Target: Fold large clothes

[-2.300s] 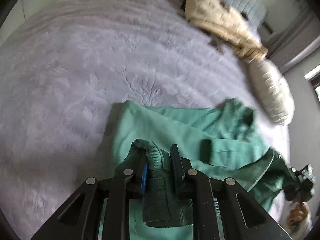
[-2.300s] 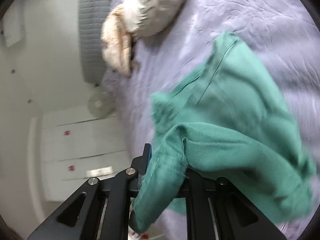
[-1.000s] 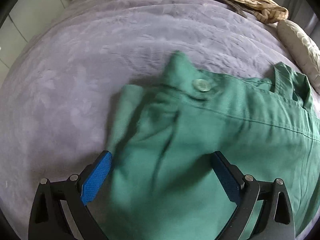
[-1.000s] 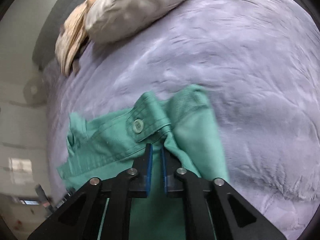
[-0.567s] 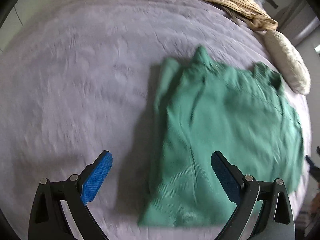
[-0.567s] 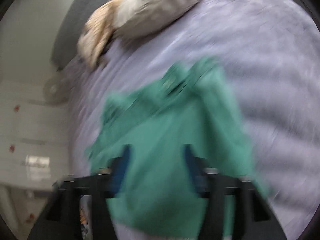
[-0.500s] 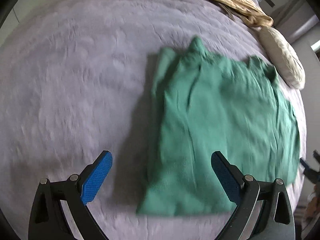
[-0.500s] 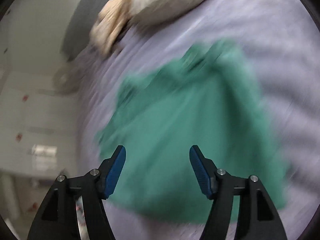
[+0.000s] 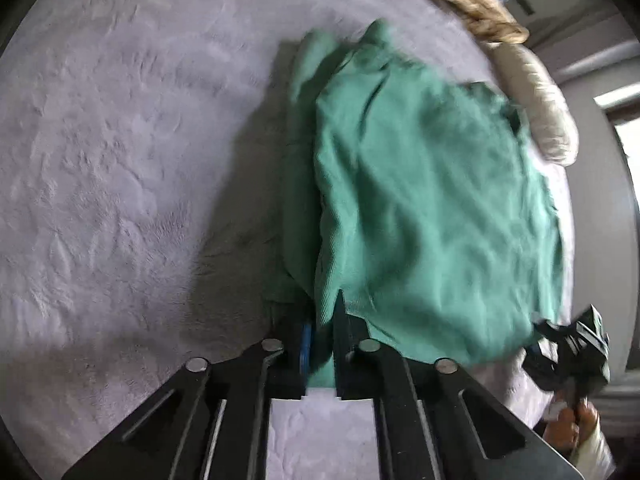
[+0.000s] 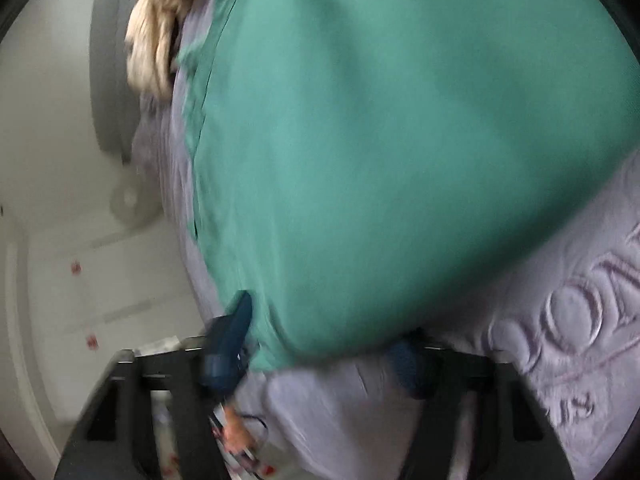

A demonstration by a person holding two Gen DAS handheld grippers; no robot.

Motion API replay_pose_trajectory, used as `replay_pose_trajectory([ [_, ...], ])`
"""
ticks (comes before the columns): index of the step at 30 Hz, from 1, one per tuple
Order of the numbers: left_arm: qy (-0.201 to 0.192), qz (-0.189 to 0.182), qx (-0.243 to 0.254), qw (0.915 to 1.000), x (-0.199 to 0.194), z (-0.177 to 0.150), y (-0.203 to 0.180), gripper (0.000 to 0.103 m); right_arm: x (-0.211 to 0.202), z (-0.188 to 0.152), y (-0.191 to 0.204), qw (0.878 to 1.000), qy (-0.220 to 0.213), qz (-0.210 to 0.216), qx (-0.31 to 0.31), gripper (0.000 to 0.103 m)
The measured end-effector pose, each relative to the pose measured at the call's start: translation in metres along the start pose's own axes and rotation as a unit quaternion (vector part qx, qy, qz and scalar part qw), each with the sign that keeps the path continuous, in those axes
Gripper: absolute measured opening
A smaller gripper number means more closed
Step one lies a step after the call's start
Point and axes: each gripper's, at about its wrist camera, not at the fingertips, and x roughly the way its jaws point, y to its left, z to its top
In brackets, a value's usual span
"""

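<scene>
A green garment [image 9: 420, 200] lies folded over on the lavender bedspread [image 9: 120, 160]. My left gripper [image 9: 322, 320] is shut on its near left corner, with cloth pinched between the blue pads. In the blurred right wrist view the same garment [image 10: 380, 140] fills most of the picture. My right gripper [image 10: 320, 328] sits low at the garment's near edge, its jaws closing. The edge lies between the fingers [image 10: 228, 340], and the pads do not press on it.
A beige cloth [image 9: 460, 0] and a cream pillow [image 9: 540, 100] lie at the far end of the bed. A grey headboard [image 10: 108, 80] and white cabinets [image 10: 80, 280] stand beyond the bed's side. Raised lettering [image 10: 580, 320] marks the bedspread. A hand [image 9: 576, 428] shows at lower right.
My left gripper came down from open above the bed and shut on the garment's near left corner. My right gripper let go of the waistband, opened, and dropped to the garment's near edge.
</scene>
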Motion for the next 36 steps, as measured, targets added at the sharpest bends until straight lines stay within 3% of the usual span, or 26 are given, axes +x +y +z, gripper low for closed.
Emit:
replay_pose_trajectory([
  [3, -0.011, -0.002, 0.022, 0.9997, -0.016, -0.014, 0.001, 0.004, -0.011, -0.010, 0.014, 0.998, 0.003, -0.022, -0.054, 0.015],
  [6, 0.018, 0.005, -0.002, 0.9998, 0.006, -0.025, 0.016, 0.004, -0.014, -0.016, 0.009, 0.996, 0.006, -0.054, -0.071, 0.011],
  [9, 0.034, 0.008, -0.019, 0.9992, 0.029, -0.035, 0.028, 0.004, -0.005, -0.011, -0.012, 0.994, 0.019, -0.086, -0.069, 0.010],
  [12, 0.024, 0.016, -0.015, 0.9995, 0.027, -0.038, 0.024, 0.004, -0.006, -0.012, -0.023, 0.995, 0.023, -0.077, -0.061, 0.010],
  [18, 0.006, 0.053, 0.030, 0.9981, -0.004, -0.036, 0.001, 0.005, -0.028, -0.023, 0.002, 0.986, 0.064, -0.105, -0.116, 0.014],
  [22, -0.011, 0.061, 0.049, 0.9968, -0.028, -0.029, -0.009, 0.005, -0.075, -0.020, 0.029, 0.977, 0.011, -0.118, -0.179, 0.014],
  [25, -0.032, 0.067, 0.049, 0.9960, -0.045, -0.021, -0.009, 0.005, -0.103, 0.000, 0.039, 0.969, -0.044, -0.145, -0.194, 0.014],
  [29, -0.048, 0.080, 0.041, 0.9948, -0.024, -0.002, -0.022, 0.005, -0.120, 0.035, 0.030, 0.959, -0.096, -0.190, -0.188, 0.014],
  [32, -0.020, 0.127, 0.021, 0.9915, 0.021, 0.006, -0.019, 0.005, -0.117, 0.055, 0.011, 0.949, -0.112, -0.242, -0.169, 0.014],
  [36, -0.022, 0.123, -0.008, 0.9921, 0.026, 0.008, -0.005, 0.005, -0.118, 0.071, -0.028, 0.959, -0.102, -0.235, -0.121, 0.000],
])
